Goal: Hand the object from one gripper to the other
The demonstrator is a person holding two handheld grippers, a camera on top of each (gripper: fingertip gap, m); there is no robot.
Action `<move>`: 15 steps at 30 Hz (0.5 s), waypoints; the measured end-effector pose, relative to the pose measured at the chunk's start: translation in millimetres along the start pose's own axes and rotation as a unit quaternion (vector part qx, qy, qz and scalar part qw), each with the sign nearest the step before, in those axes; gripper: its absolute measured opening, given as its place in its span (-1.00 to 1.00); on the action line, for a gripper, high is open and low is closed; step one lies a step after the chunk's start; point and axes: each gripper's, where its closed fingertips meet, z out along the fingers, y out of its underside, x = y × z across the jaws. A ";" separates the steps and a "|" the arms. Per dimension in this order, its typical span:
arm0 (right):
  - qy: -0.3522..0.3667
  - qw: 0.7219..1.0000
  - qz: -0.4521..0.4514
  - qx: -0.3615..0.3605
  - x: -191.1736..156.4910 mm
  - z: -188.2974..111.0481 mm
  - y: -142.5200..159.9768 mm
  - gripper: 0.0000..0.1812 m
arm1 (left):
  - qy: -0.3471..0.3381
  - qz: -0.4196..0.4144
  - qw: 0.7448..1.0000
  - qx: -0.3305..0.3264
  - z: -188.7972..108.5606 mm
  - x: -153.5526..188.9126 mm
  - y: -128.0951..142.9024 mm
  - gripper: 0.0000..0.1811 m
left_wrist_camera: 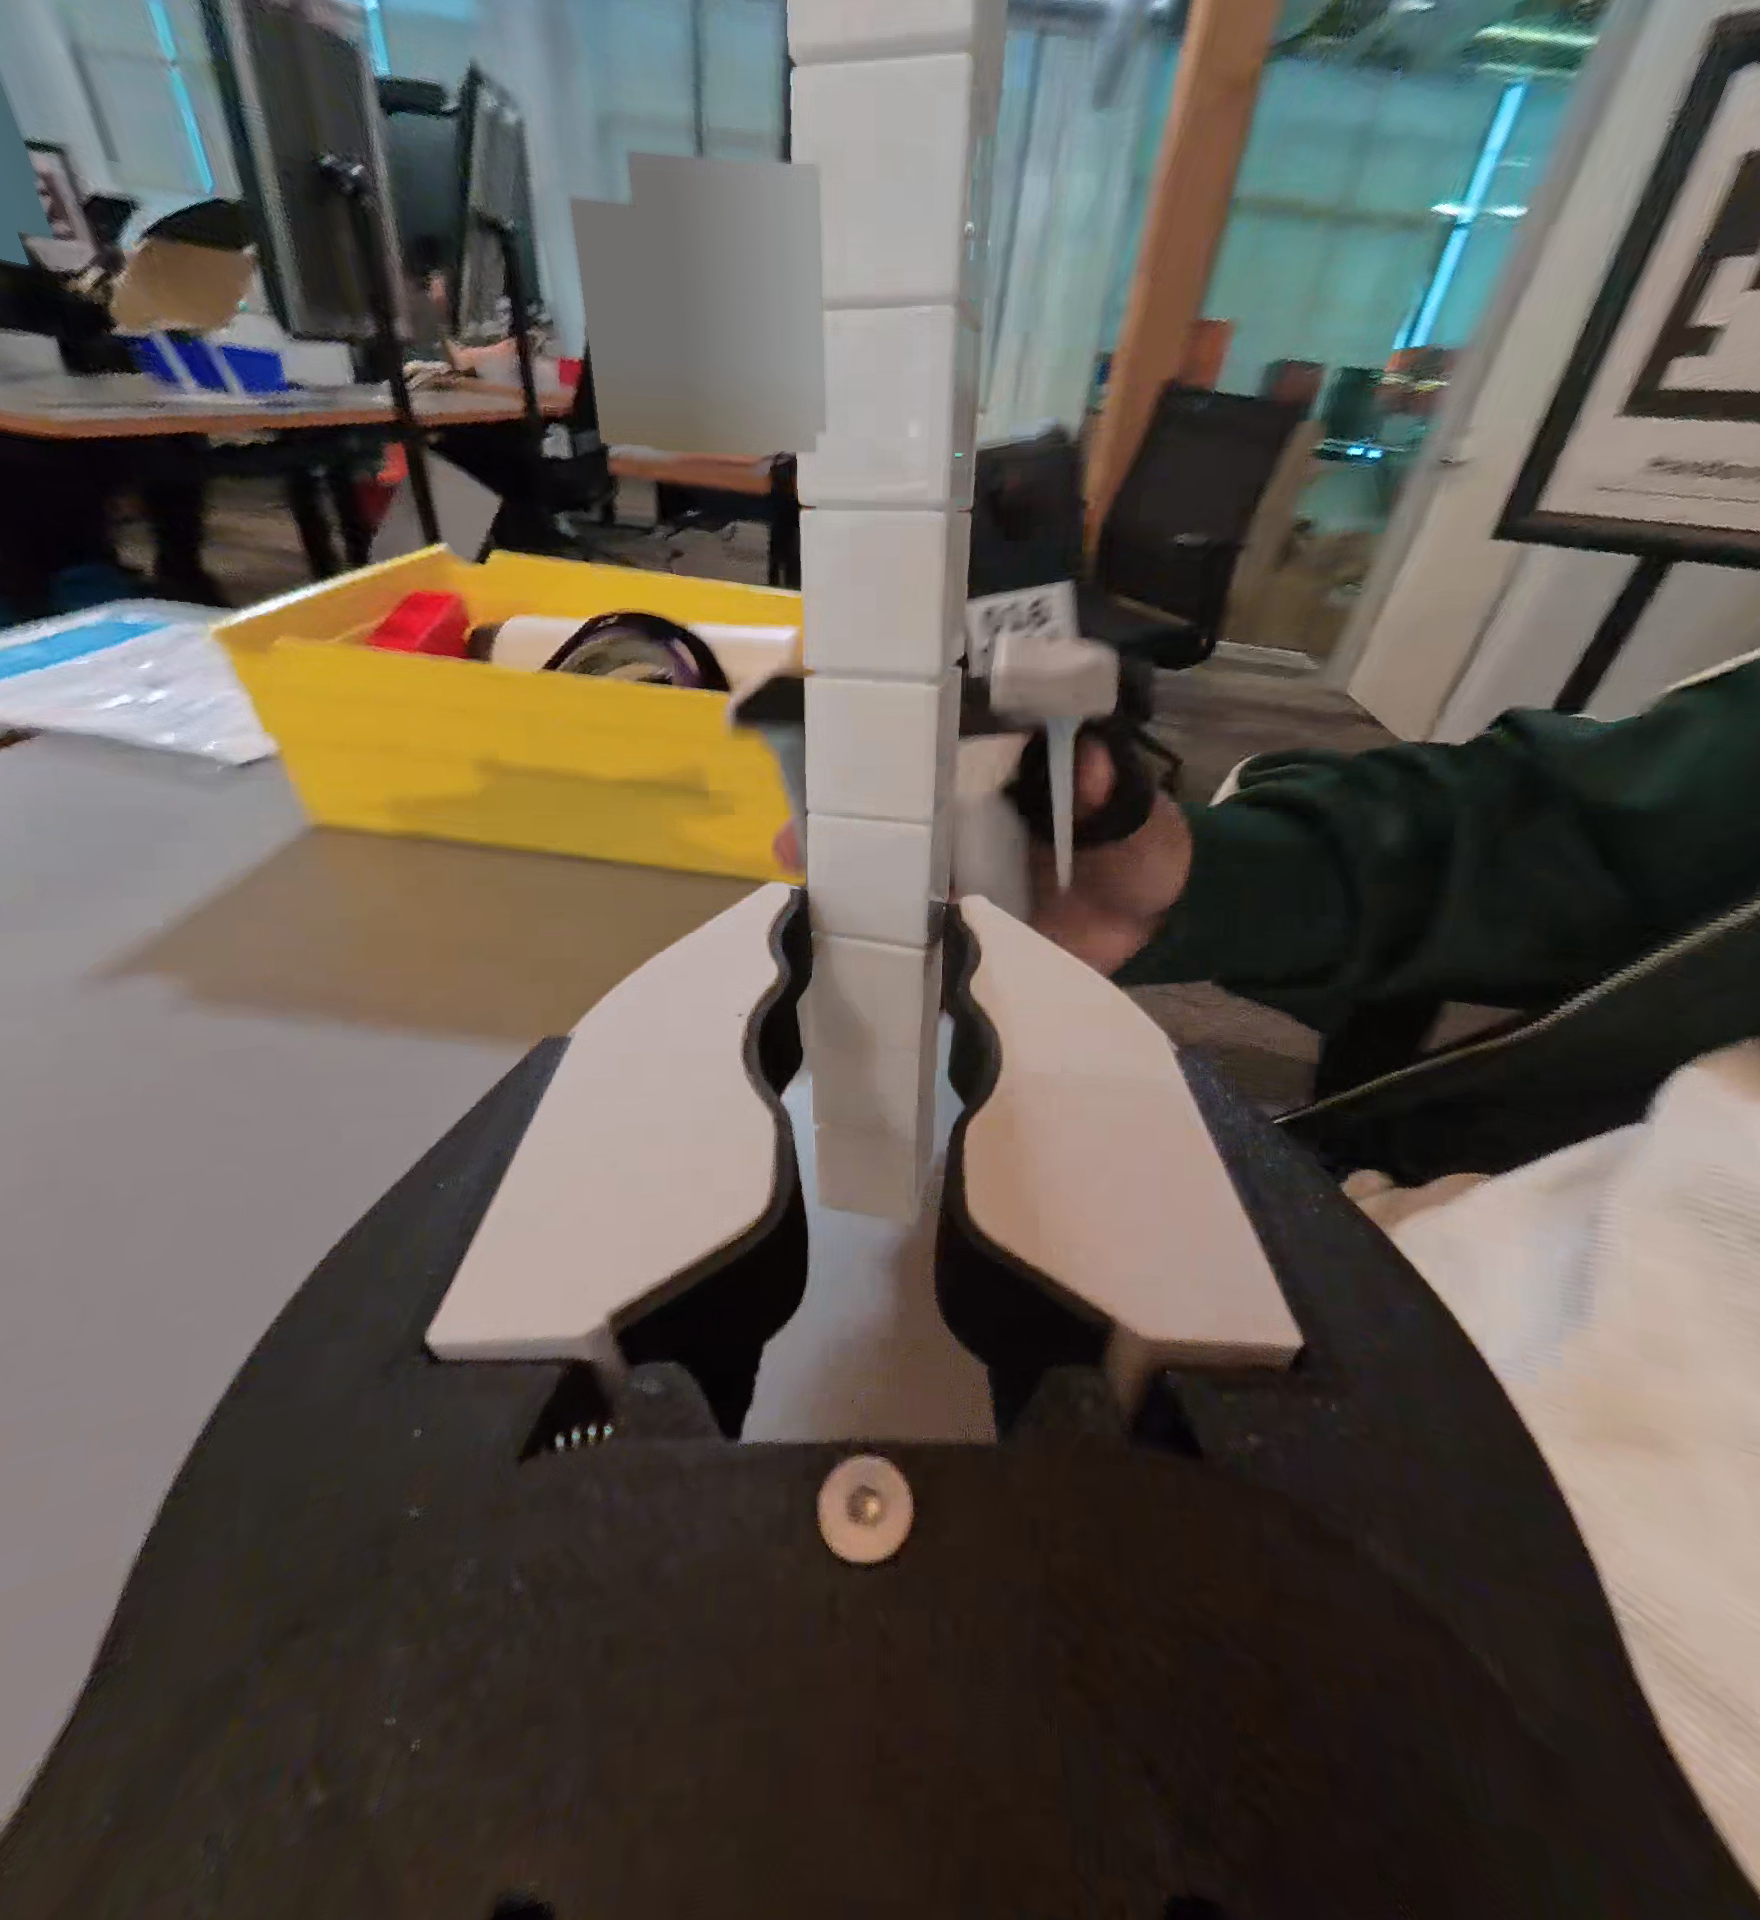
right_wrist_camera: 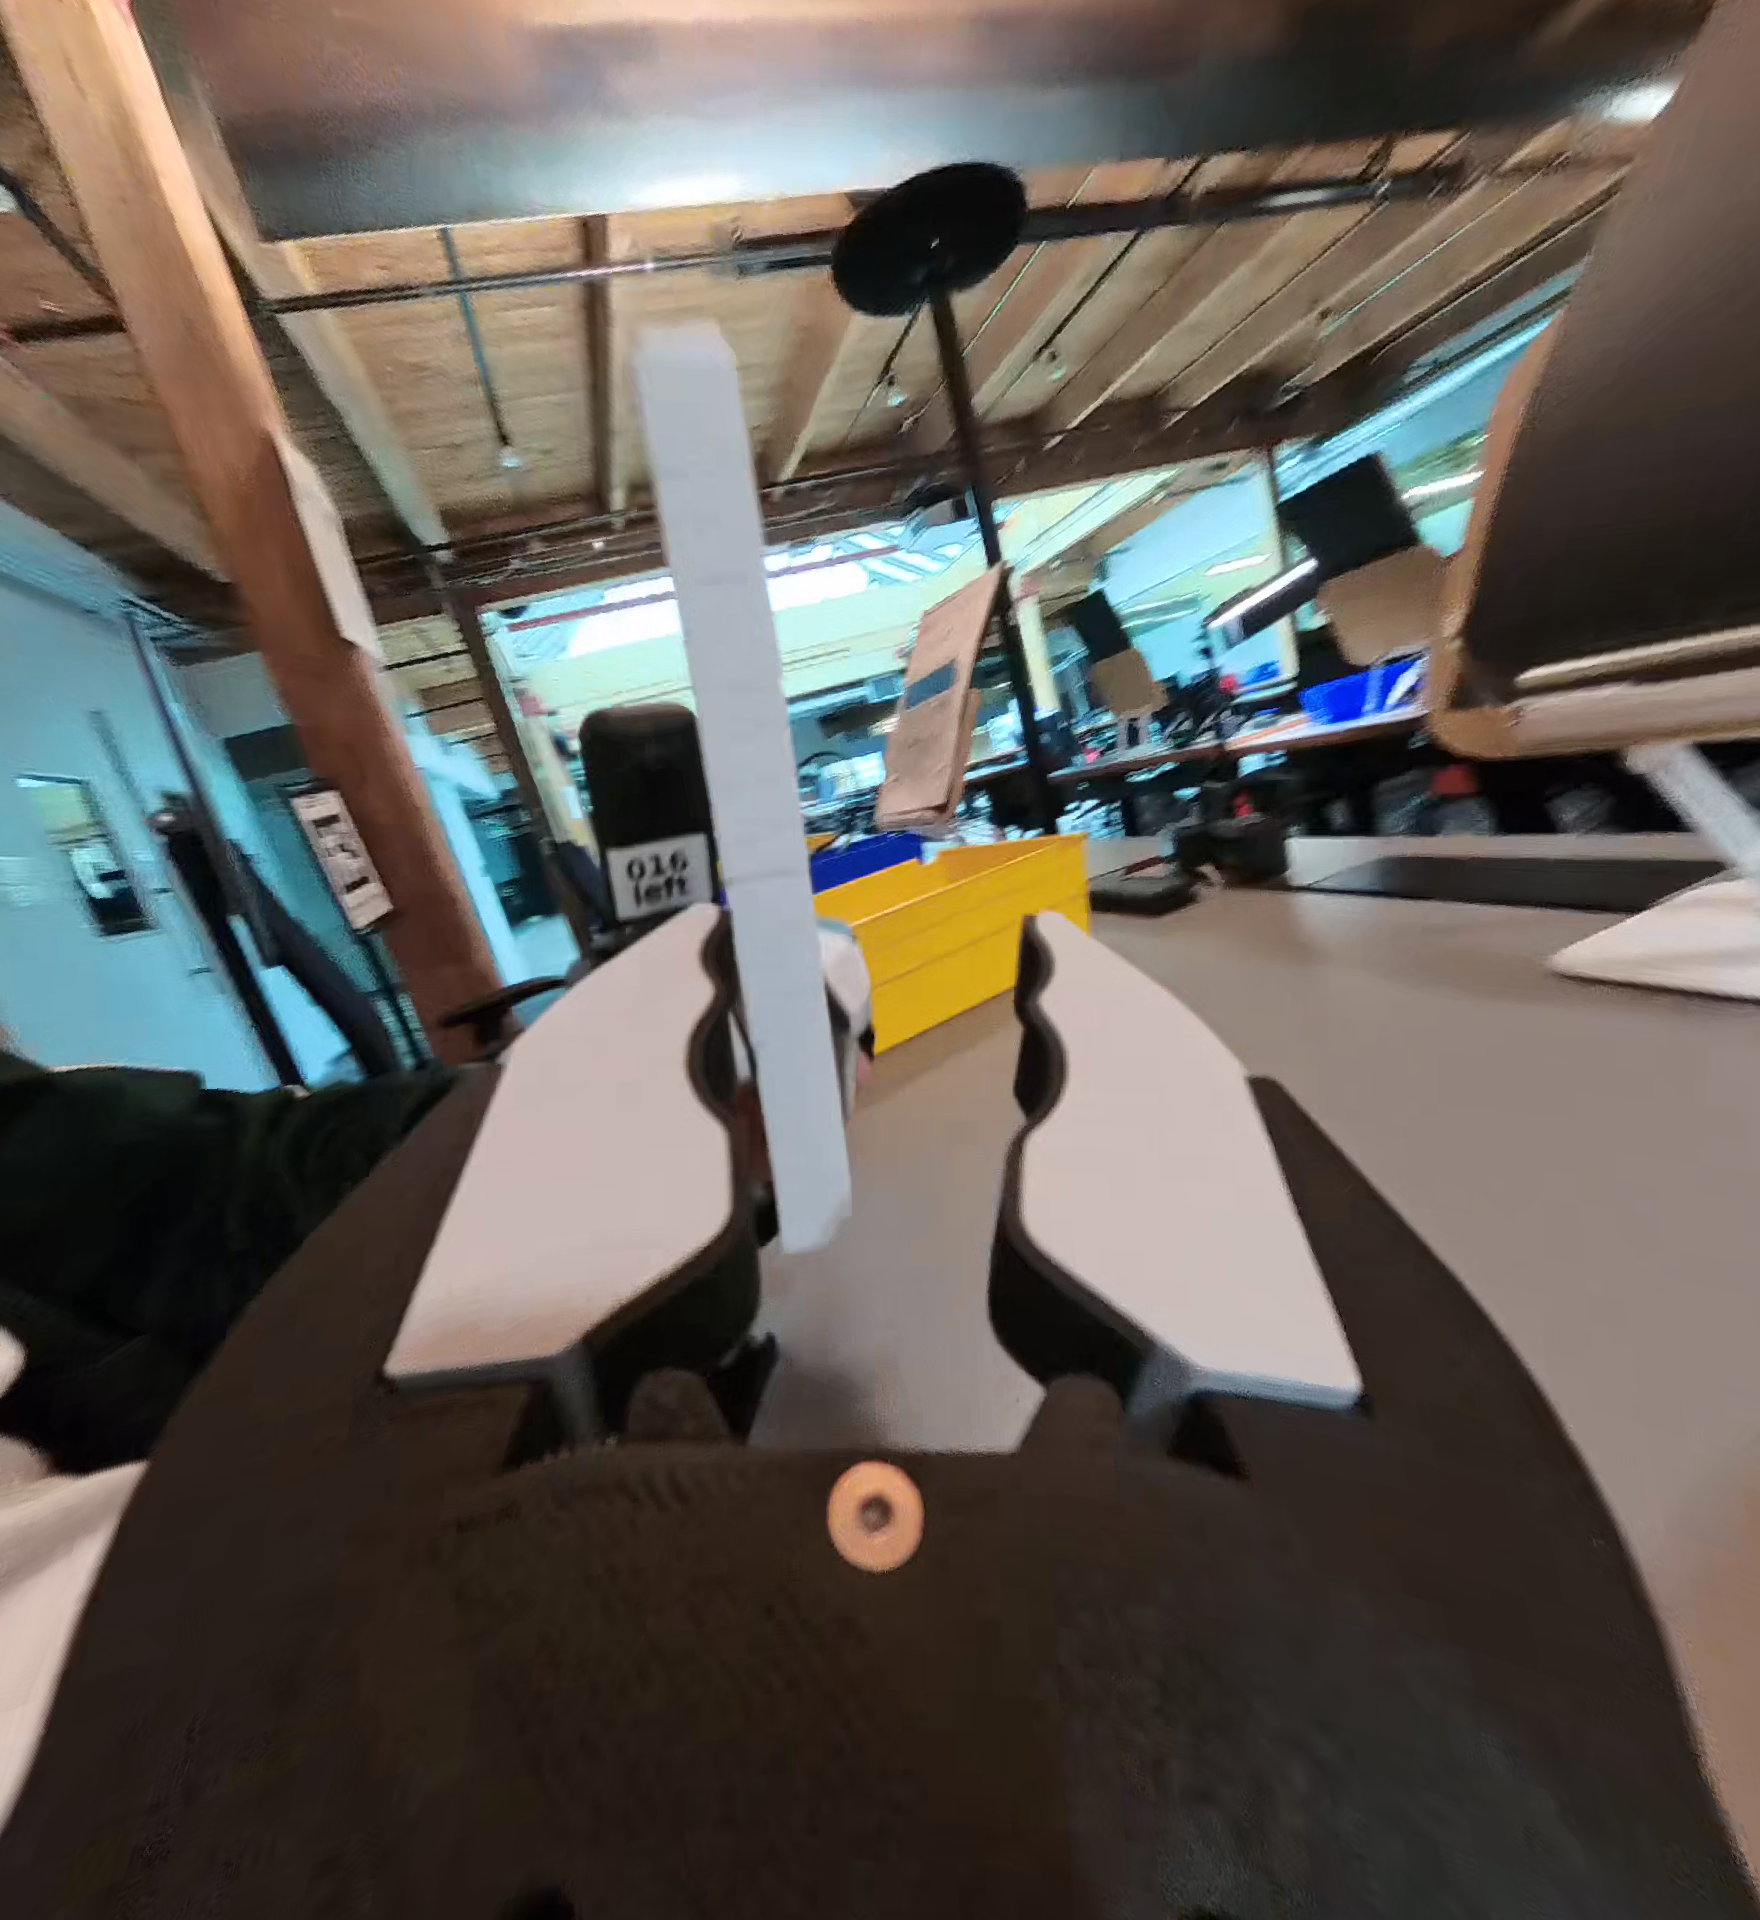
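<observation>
A long white segmented bar (left_wrist_camera: pixel 881 416) stands upright above the table. My left gripper (left_wrist_camera: pixel 878 899) is shut on its lower end. The right gripper's fingers (left_wrist_camera: pixel 1061 800) show behind the bar, one on each side, held by a hand in a dark green sleeve (left_wrist_camera: pixel 1478 831). In the right wrist view the right gripper (right_wrist_camera: pixel 871 925) is open, with the bar (right_wrist_camera: pixel 720 675) between its fingers, close to the left finger and well apart from the right one. The left gripper's black body (right_wrist_camera: pixel 642 790) shows behind the bar.
A yellow bin (left_wrist_camera: pixel 502 748) holding several items sits on the grey table (left_wrist_camera: pixel 128 1143); it also shows in the right wrist view (right_wrist_camera: pixel 959 935). A plastic sheet (left_wrist_camera: pixel 97 675) lies at far left. A monitor's white base (right_wrist_camera: pixel 1707 956) stands at right. A framed marker board (left_wrist_camera: pixel 1738 312) stands off the table. Tip to tip, the grippers are about 6 cm apart.
</observation>
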 end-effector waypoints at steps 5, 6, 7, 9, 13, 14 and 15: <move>0.013 0.998 -0.050 -0.022 -7.6 2.0 3.4 -0.47 | -0.012 -0.044 0.999 -0.008 13.0 -2.6 23.2 -0.75; 0.010 0.998 -0.059 -0.034 -10.9 4.5 7.7 -0.48 | -0.012 -0.046 0.999 -0.009 14.2 -1.4 24.6 -0.75; 0.008 0.996 -0.069 -0.048 -13.8 6.8 12.5 -0.49 | -0.013 -0.045 0.999 -0.008 14.8 -0.2 25.2 -0.74; 0.007 0.994 -0.090 -0.069 -18.9 10.5 20.4 -0.53 | -0.010 -0.039 0.999 -0.004 15.8 2.9 25.3 -0.75; -0.003 0.992 -0.094 -0.084 -27.6 15.4 27.9 -0.57 | -0.001 -0.030 1.000 0.000 18.4 9.0 26.0 -0.75; -0.005 0.992 -0.092 -0.086 -28.5 16.0 29.3 -0.61 | 0.003 -0.030 1.000 0.001 19.2 10.7 26.7 -0.75; -0.004 0.992 -0.091 -0.088 -28.7 16.3 30.2 -0.63 | 0.005 -0.029 1.000 0.000 20.0 11.8 27.7 -0.76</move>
